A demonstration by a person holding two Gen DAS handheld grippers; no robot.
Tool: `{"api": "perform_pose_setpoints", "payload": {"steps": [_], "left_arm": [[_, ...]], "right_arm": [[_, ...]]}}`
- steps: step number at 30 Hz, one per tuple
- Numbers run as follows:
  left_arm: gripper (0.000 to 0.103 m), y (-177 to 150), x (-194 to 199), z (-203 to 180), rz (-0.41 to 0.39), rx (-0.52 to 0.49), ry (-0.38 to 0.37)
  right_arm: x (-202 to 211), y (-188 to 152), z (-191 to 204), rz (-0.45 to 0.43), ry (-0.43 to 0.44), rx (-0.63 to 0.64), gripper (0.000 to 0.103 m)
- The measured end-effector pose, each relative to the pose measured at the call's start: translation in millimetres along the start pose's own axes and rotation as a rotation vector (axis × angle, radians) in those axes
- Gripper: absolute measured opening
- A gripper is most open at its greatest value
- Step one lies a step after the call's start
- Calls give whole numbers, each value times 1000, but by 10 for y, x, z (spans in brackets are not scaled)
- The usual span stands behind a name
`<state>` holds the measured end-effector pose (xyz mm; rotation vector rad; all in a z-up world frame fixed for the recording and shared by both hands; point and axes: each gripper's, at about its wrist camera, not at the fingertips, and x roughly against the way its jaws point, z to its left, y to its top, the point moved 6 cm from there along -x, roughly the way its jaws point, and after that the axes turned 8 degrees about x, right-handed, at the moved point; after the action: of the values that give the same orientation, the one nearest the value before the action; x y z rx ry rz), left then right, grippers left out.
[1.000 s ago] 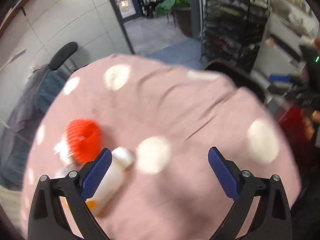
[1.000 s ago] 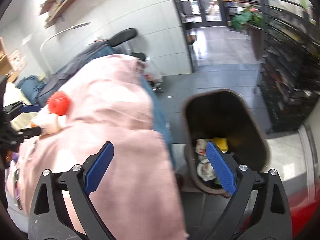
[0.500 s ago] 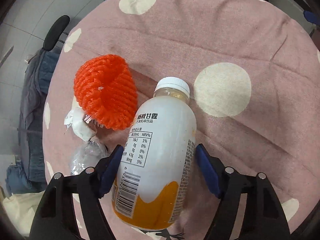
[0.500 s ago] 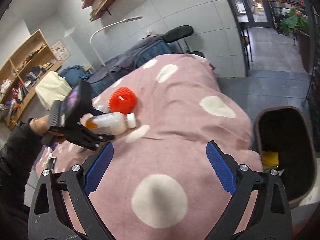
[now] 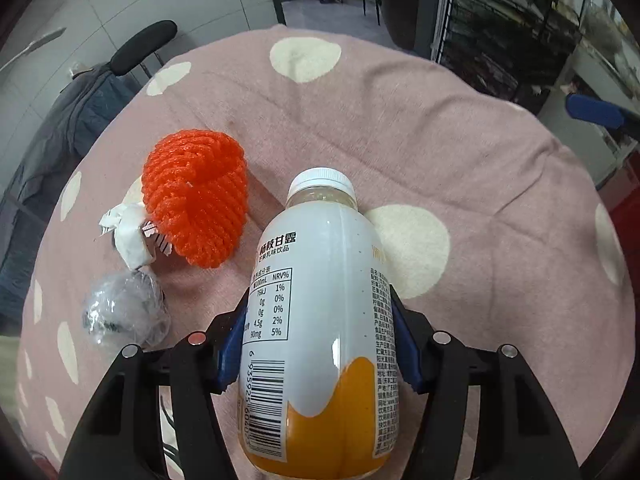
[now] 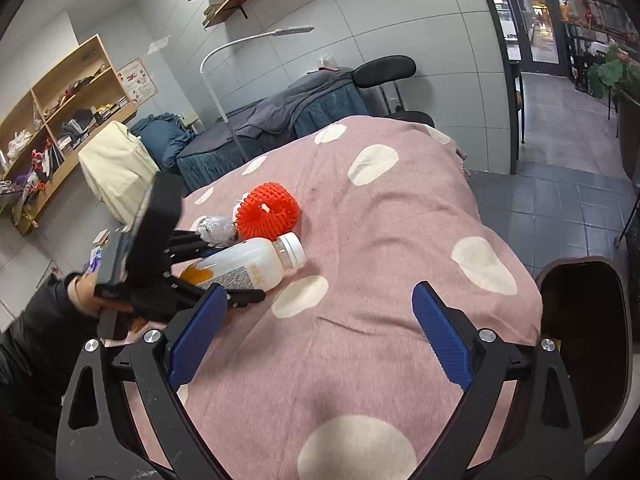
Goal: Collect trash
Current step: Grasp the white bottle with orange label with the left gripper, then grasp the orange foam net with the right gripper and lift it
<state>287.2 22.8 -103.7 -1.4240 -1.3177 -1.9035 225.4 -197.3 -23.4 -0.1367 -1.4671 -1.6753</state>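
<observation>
Both pads of the left hand-held gripper (image 5: 319, 344), just closing, clamp the lying bottle (image 5: 320, 320) midway.

Pink spotted blanket (image 5: 460, 128) bears bottle (image 5: 320, 320), orange net (image 5: 196, 200), crumpled wrappers (image 5: 126, 312).

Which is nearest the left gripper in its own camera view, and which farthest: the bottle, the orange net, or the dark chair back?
1. bottle: between the left gripper fingers, whose jaws have just been closing on it.
2. orange net: up and left of the bottle, on the pink cloth.
3. chair back: past the cloth's far edge, upper left.
</observation>
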Motion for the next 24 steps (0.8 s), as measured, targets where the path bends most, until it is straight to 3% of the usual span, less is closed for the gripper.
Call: {"api": "perform_pose_setpoints", "payload": {"steps": [5, 8, 13, 18, 24], "left_arm": [[60, -219, 281, 35, -94, 150, -61], [60, -430, 425, 24, -126, 224, -34], [60, -692, 733, 87, -256, 334, -4], [60, -856, 875, 230, -329, 465, 1], [60, -904, 930, 315, -372, 544, -11]], "right_arm": [[-372, 231, 188, 55, 45, 54, 93], [-638, 377, 342, 81, 53, 106, 93], [-1200, 541, 537, 164, 100, 122, 93], [-1799, 658, 658, 247, 93, 126, 93], [-2272, 713, 561, 310, 25, 74, 90]]}}
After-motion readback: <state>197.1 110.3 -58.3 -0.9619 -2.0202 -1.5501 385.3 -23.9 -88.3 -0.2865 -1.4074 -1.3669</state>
